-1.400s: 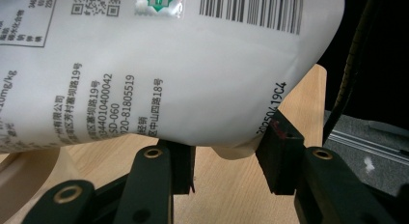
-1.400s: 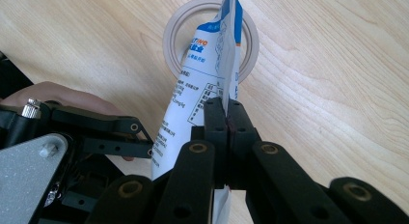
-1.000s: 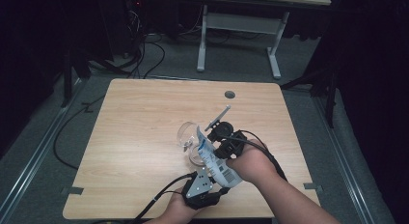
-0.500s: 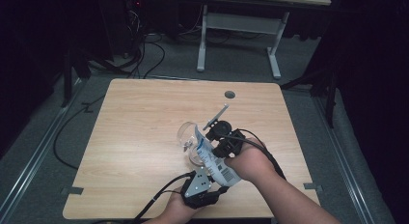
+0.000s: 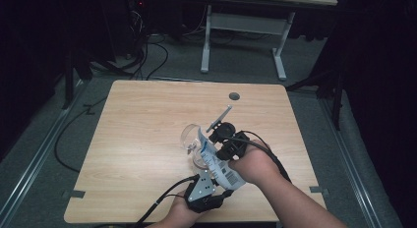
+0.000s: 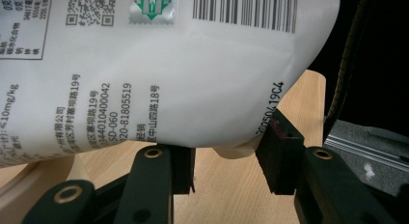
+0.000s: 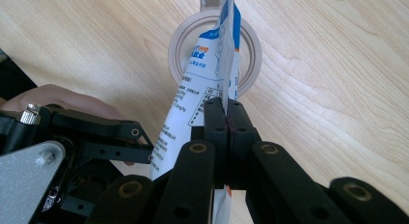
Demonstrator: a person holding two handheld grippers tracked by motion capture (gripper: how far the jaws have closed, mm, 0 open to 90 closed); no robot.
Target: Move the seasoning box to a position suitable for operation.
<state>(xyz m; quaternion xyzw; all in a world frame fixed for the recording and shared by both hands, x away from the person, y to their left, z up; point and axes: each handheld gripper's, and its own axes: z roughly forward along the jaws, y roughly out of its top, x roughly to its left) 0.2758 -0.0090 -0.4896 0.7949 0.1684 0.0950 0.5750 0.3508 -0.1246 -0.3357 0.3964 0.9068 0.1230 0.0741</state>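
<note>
A white pouch with blue print and a barcode hangs tilted over the wooden table, its top end over a clear glass jar. My left gripper reaches up from the front edge, and its jaws press on the pouch's rounded bottom, one pad against its side. My right gripper comes in from the right and is shut flat on the pouch's thin side seam. Past the right gripper the jar's round beige rim lies beneath the pouch.
A small round cable hole sits near the table's far edge. Black cables trail from the grippers over the front edge. Behind the table stand another desk's white legs and floor cables.
</note>
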